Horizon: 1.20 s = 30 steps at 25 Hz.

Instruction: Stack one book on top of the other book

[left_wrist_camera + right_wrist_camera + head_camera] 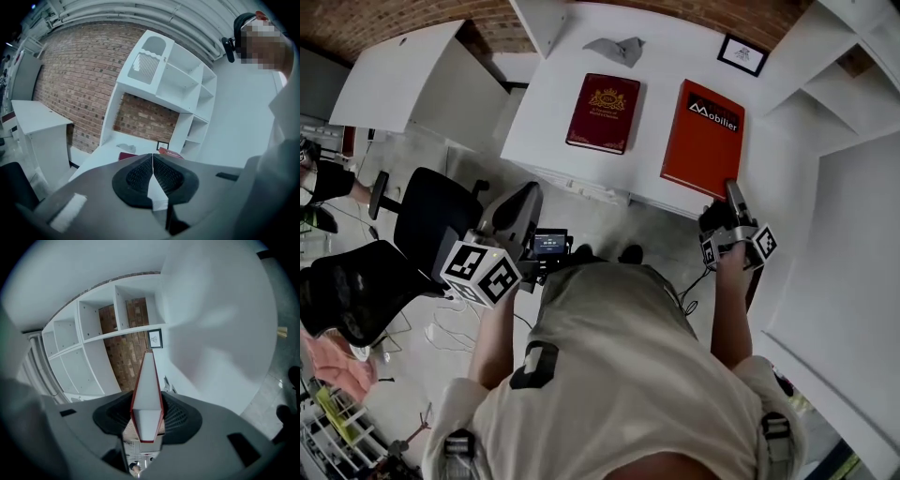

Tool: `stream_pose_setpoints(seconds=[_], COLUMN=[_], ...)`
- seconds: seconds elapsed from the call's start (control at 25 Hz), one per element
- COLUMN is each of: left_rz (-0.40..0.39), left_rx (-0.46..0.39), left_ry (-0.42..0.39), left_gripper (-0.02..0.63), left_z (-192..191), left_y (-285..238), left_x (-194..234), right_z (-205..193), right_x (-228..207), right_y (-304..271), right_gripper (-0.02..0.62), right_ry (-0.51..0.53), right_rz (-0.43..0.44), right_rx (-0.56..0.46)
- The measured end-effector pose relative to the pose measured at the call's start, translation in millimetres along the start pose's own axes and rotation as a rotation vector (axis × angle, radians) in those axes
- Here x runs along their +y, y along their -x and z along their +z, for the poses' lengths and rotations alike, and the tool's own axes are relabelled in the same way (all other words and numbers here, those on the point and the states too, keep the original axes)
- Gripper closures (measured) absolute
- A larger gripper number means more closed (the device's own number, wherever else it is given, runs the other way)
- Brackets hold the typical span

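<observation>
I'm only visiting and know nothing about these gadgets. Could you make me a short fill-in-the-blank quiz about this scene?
1. The right gripper clamps a corner of the orange book titled ___.
2. The left gripper holds nothing; its jaws are ___.
3. The maroon book has a ___ emblem on its cover.
Missing words: Mobilier; shut; gold.

— Where do the books lie?
— Both on the table (666,52), upper centre: the left book (603,112) beside the right book (703,125), apart.
— And above them?
— A crumpled piece (616,47) over the left book, a small frame (742,54) at upper right.
</observation>
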<state>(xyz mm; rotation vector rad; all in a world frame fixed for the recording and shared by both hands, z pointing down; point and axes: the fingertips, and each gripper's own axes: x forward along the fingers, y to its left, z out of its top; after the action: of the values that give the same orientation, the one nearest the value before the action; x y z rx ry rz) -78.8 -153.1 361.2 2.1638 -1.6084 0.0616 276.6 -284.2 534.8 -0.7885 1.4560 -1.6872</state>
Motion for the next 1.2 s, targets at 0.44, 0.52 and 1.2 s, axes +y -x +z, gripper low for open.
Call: stream_pose_setpoints(seconds=[0.44, 0.52, 1.2], left_rz=[0.044, 0.03, -0.084], left_rx=[0.001, -0.005, -0.045], left_ry=[0.009, 0.017, 0.108], left_gripper=[0.6, 0.6, 0.6], left_z=[-3, -2, 27], left_y=[6, 5, -1], left_x=[15, 24, 149], right_z=[-32, -40, -114], right_x=[0, -2, -21], right_y=[-40, -45, -94], right_gripper=[0.433, 0.433, 0.433], right_ry=[-0.019, -0.012, 0.067], right_rz=[0.008, -0.002, -0.11], right_rx=[0.079, 0.08, -0.002])
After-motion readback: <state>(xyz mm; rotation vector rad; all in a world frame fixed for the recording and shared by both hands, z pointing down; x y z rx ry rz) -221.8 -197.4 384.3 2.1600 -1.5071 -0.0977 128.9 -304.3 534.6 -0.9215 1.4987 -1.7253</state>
